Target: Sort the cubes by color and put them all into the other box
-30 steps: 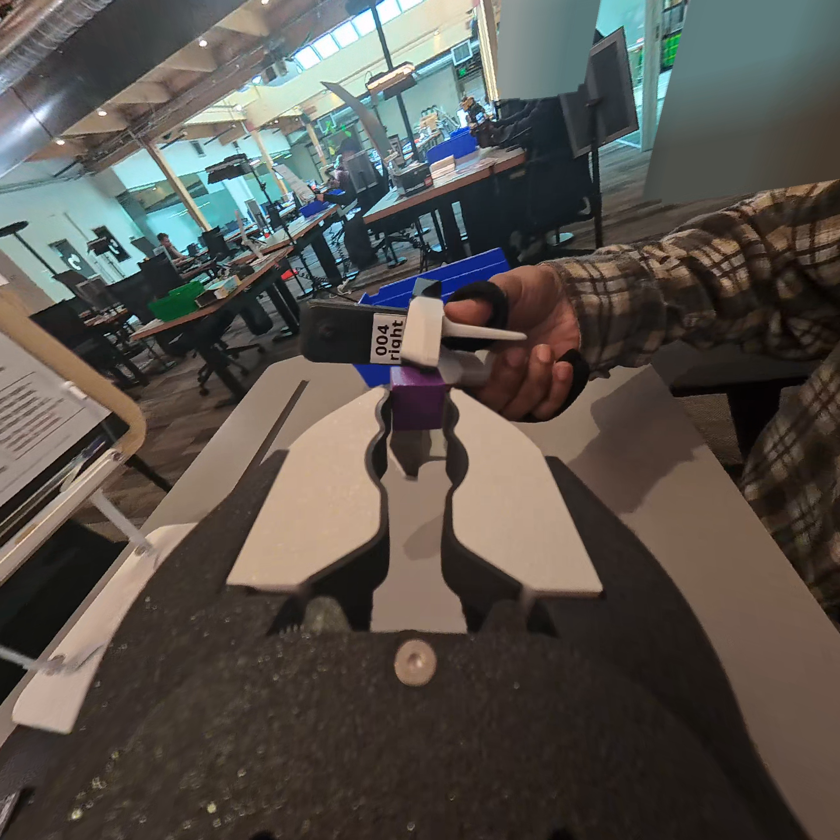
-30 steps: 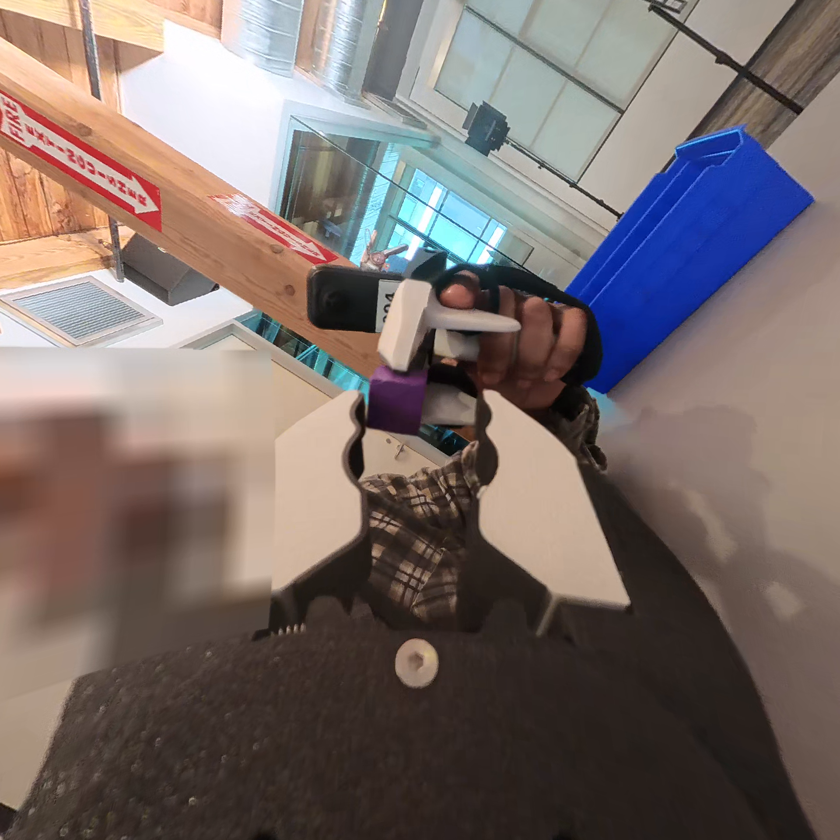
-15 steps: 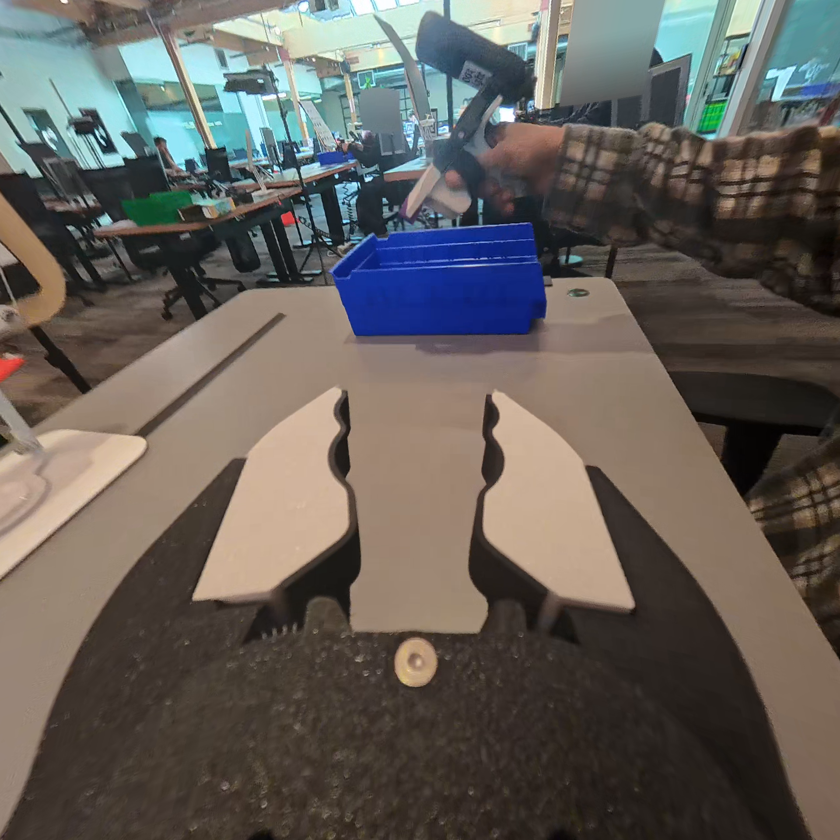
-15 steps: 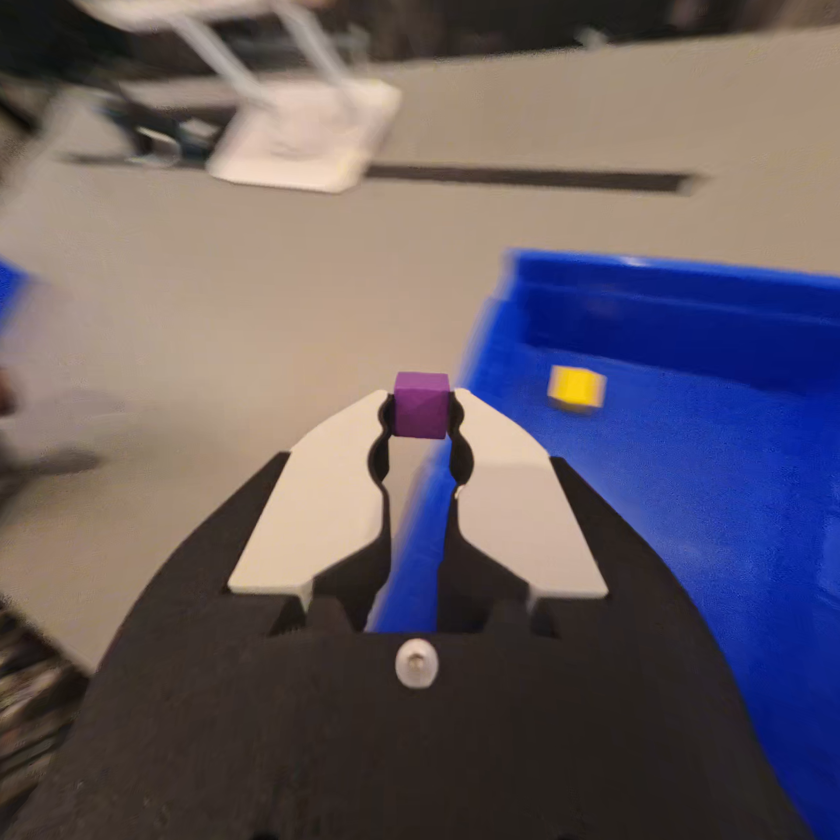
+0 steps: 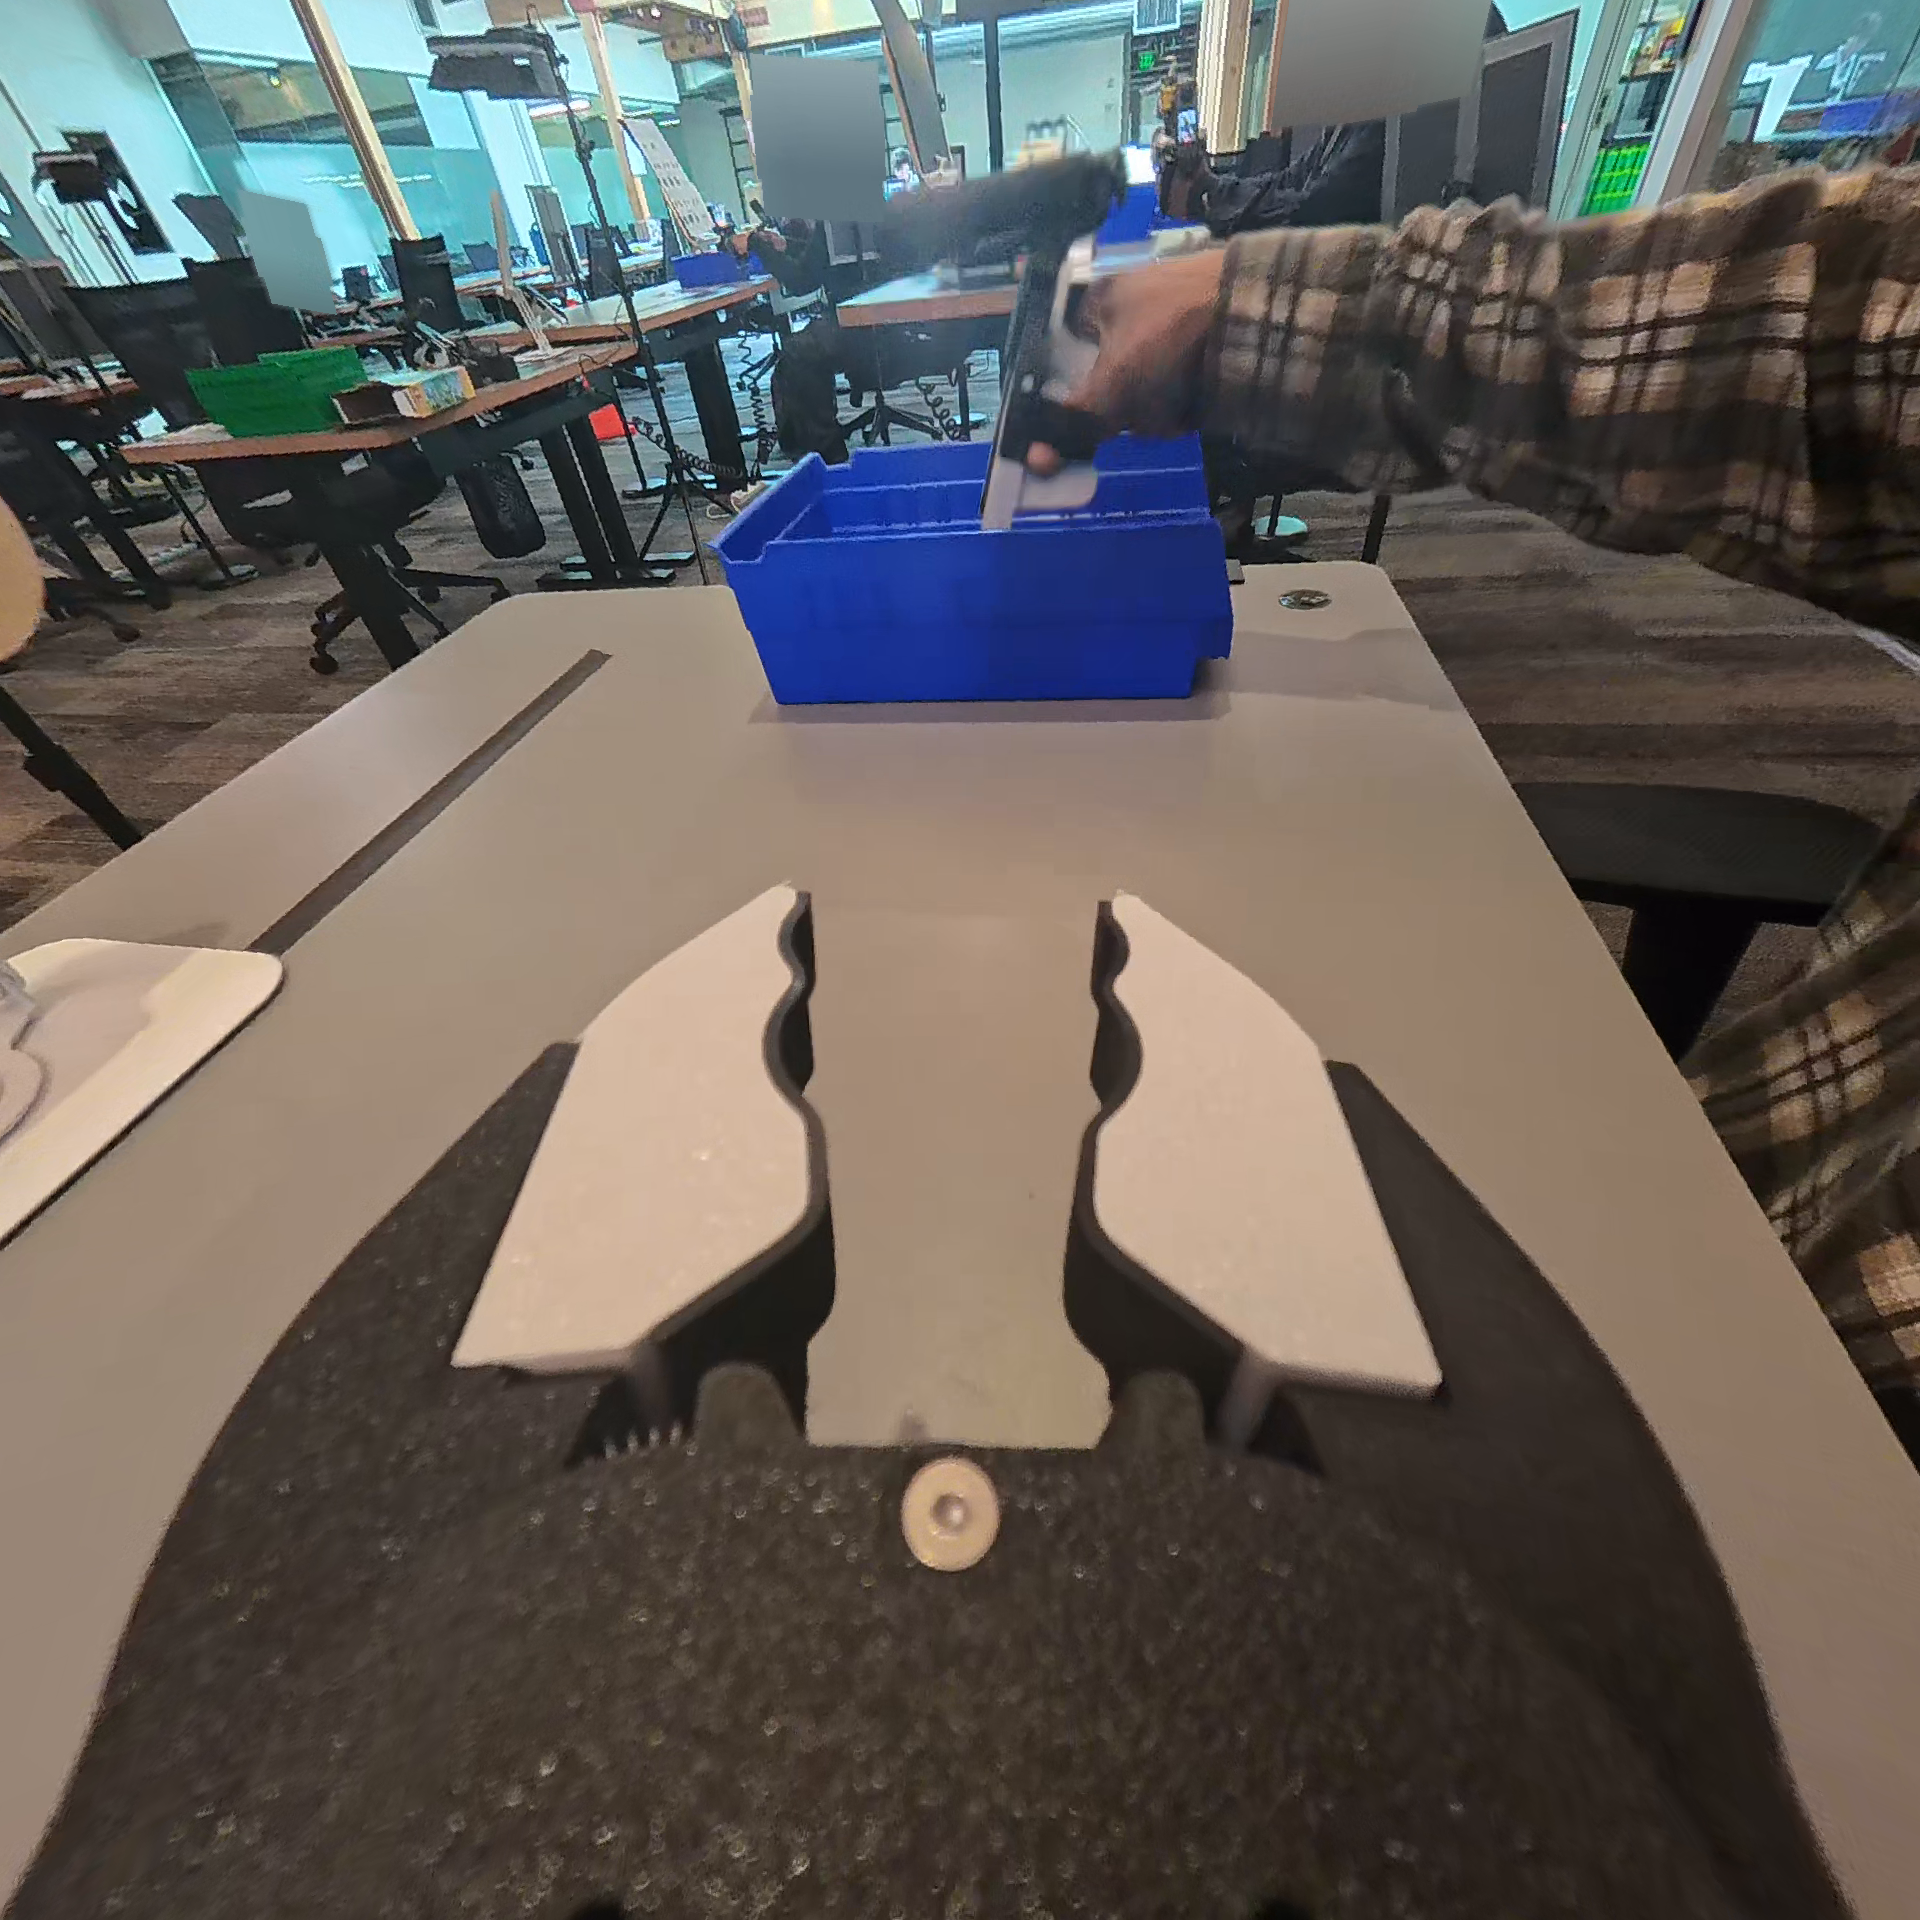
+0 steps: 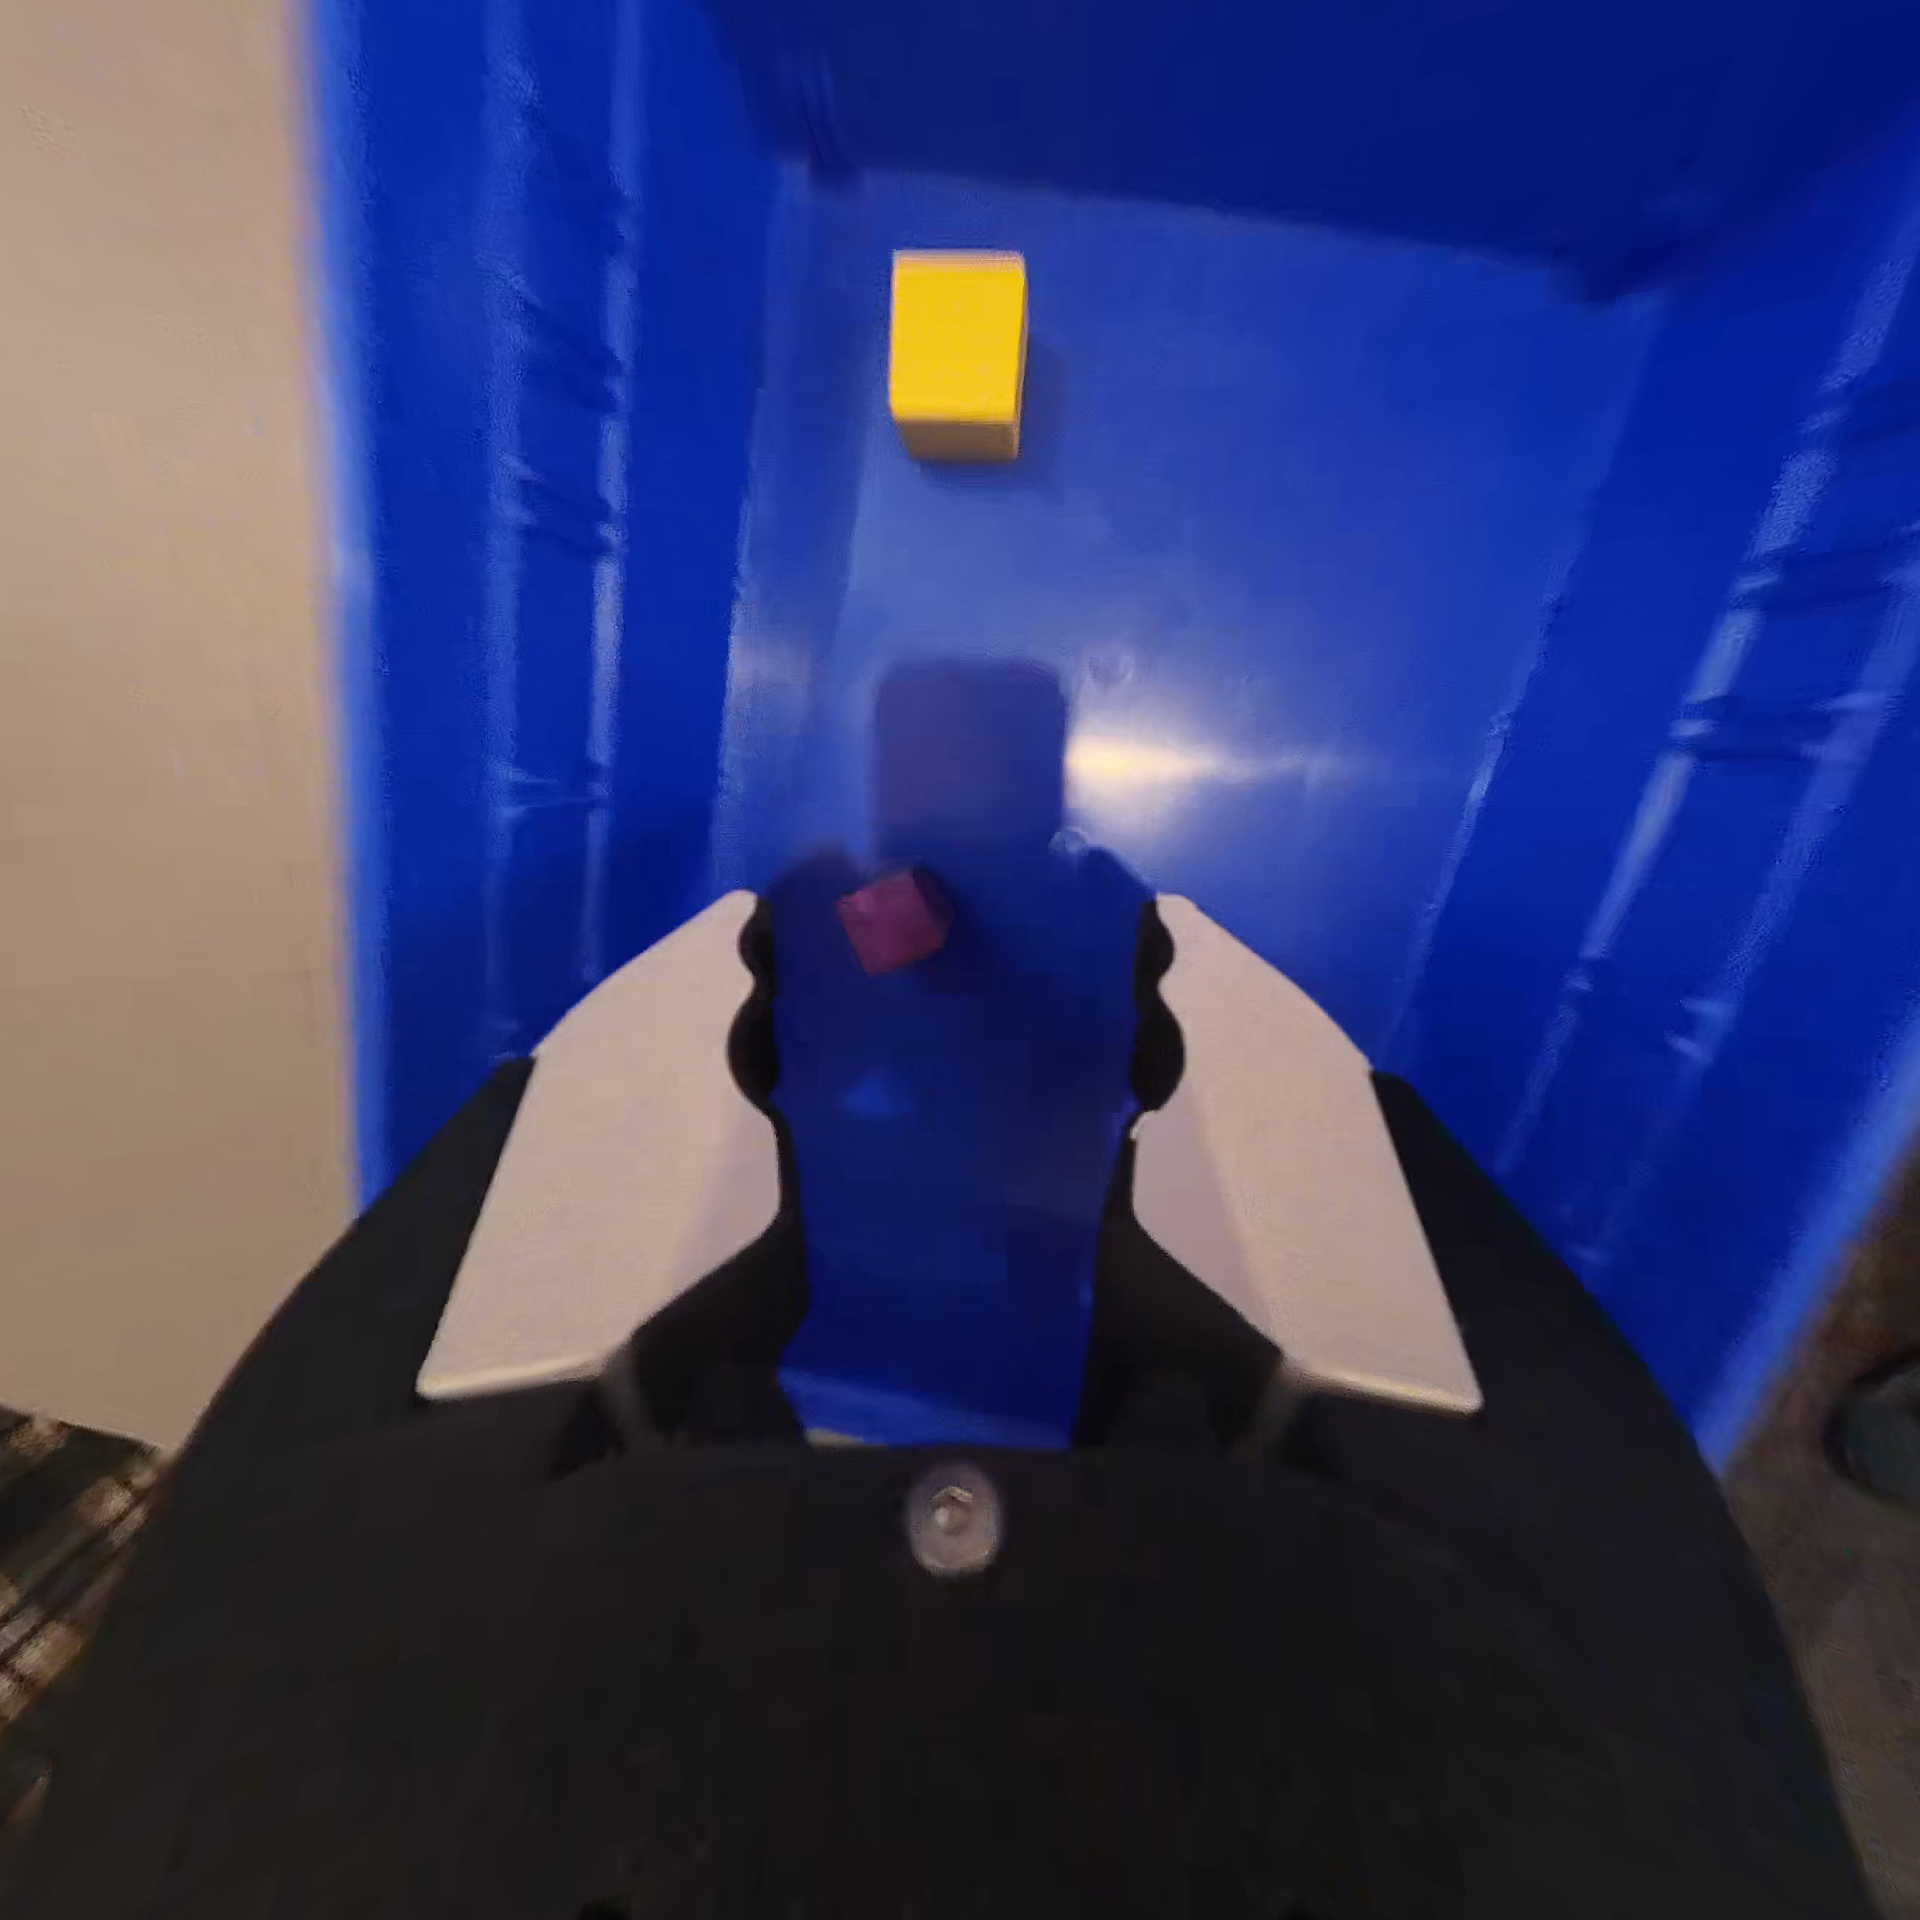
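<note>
Right gripper [image 6: 951,935] spread wide over the bin [image 6: 1558,727], purple cube [image 6: 894,920] loose between the tips, apparently dropping. Yellow cube [image 6: 958,353] farther ahead, apart, likely for colour sorting. Left gripper [image 5: 951,935] open, empty.

Blue box [image 6: 1299,582] holding one yellow cube [image 6: 956,348] and one purple cube [image 6: 891,921]; grey table [image 5: 935,810] beneath; brown-and-cream plaid sleeve [image 5: 1558,343] above the box; white-fingered black grippers.
</note>
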The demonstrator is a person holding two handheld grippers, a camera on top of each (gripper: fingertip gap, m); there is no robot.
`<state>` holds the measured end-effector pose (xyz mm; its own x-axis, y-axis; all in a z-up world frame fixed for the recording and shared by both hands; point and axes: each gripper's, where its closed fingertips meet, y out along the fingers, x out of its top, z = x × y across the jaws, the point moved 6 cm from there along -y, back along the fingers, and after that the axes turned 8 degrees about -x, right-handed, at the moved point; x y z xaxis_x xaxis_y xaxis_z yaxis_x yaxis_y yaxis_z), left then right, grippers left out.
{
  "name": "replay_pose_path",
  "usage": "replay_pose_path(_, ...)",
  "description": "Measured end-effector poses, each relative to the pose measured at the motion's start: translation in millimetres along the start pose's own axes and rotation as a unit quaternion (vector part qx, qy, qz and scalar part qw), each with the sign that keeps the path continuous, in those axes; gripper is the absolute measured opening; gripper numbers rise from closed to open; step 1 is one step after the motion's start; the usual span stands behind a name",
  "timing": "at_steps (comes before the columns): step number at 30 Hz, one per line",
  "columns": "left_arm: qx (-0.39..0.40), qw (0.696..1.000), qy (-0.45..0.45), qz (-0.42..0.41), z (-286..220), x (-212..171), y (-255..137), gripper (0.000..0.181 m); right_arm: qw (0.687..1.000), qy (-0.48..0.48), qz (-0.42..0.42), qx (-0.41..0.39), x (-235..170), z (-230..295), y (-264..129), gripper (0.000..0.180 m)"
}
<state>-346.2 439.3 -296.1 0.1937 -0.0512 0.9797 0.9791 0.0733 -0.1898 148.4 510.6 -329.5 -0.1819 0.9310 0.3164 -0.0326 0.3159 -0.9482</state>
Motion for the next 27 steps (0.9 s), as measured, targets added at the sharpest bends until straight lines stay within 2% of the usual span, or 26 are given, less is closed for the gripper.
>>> replay_pose_path(5, 0.043, 0.999, 0.000, -0.003, 5.0, 12.6, -19.1, 0.057, 0.983, -0.018, -0.183, -0.018, 29.5, 28.7, -104.2, 0.077)
replay_pose_path(8, 0.088, 0.996, -0.004, -0.004, 5.7, 26.8, -49.2, 0.059, 0.951, -0.058, -0.304, -0.006, 36.9, 71.4, -151.7, 0.083)
replay_pose_path(11, 0.145, 0.989, 0.003, 0.009, 0.7, 40.9, -101.4, 0.062, 0.901, -0.107, -0.417, 0.044, 34.8, 125.1, -168.9, 0.085)
replay_pose_path(15, 0.239, 0.970, 0.010, 0.048, -13.0, 51.1, -204.9, 0.059, 0.830, -0.169, -0.510, 0.151, 27.5, 198.2, -146.9, 0.087)
replay_pose_path(18, 0.321, 0.938, -0.014, 0.131, -21.6, 42.6, -291.2, 0.058, 0.811, -0.196, -0.504, 0.221, 26.1, 243.2, -112.7, 0.086)
replay_pose_path(21, 0.371, 0.891, -0.082, 0.247, -33.9, 20.1, -363.0, 0.058, 0.807, -0.210, -0.485, 0.264, 28.6, 277.3, -76.8, 0.086)
replay_pose_path(25, 0.376, 0.837, -0.153, 0.368, -51.0, -18.9, -411.8, 0.057, 0.804, -0.217, -0.464, 0.302, 32.2, 310.1, -40.6, 0.082)
replay_pose_path(27, 0.354, 0.825, -0.183, 0.402, -53.9, -40.1, -419.1, 0.059, 0.802, -0.217, -0.459, 0.315, 33.2, 321.9, -29.0, 0.082)
